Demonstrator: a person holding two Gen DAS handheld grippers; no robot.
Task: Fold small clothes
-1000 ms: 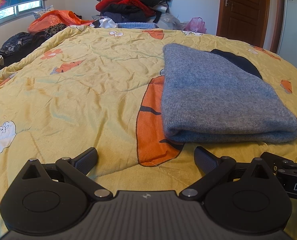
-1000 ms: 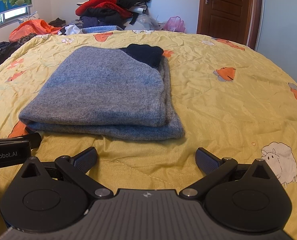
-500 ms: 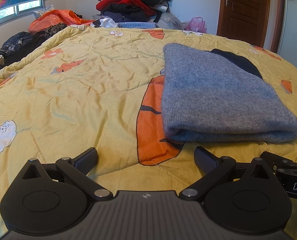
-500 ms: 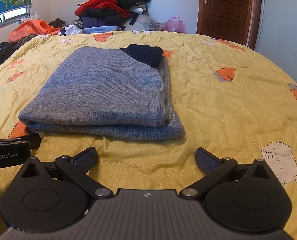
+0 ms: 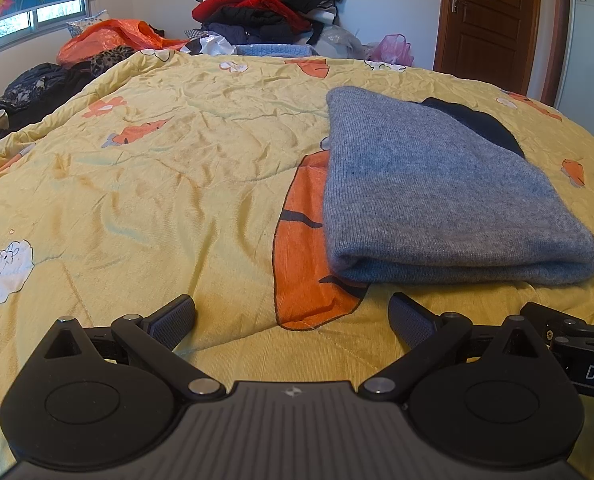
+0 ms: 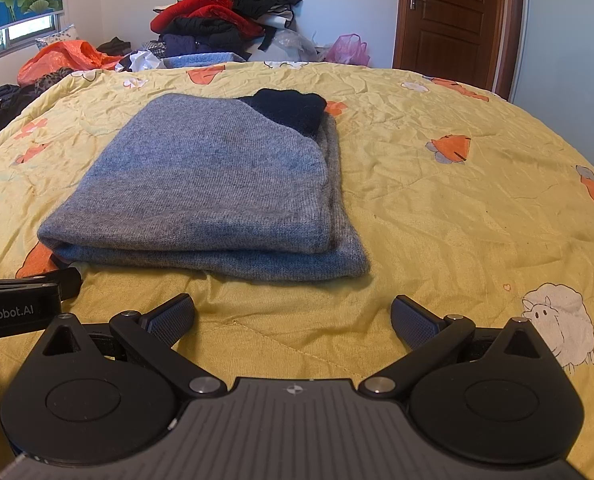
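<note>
Hovering low over the yellow quilt [image 5: 145,184], the left gripper [image 5: 291,314] and right gripper [image 6: 293,316] both have their jaws spread wide and empty; the folded grey sweater [image 6: 217,184] lies flat just ahead, right of the left gripper, left of the right.

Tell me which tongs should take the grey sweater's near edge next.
Probably right: the grey sweater lies nearly straight ahead of the open right tongs. From the open left tongs it sits off to the right.

The left tongs [image 6: 25,300] read "enRobot.AI"; the right tongs [image 5: 577,340] read "DA".
</note>
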